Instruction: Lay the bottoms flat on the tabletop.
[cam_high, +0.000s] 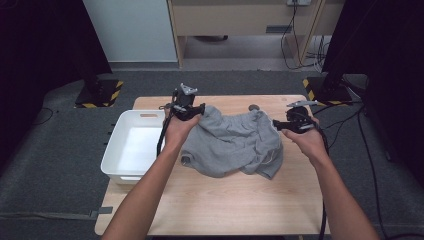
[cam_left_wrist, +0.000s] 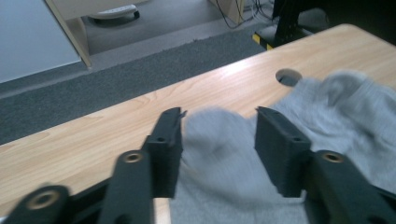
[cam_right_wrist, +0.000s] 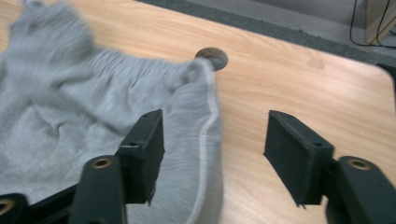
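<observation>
A crumpled grey garment lies in the middle of the wooden table. My left gripper is at the garment's far left corner. In the left gripper view the jaws of the left gripper stand apart, and a fold of the grey cloth bulges between them. My right gripper is at the garment's right edge. Seen from its own camera, the right gripper is open, and the hemmed edge of the cloth lies by one jaw, apart from the other.
A white plastic bin stands at the table's left edge, beside my left forearm. A round cable hole sits in the tabletop just beyond the garment. Bare wood stretches across the near half of the table.
</observation>
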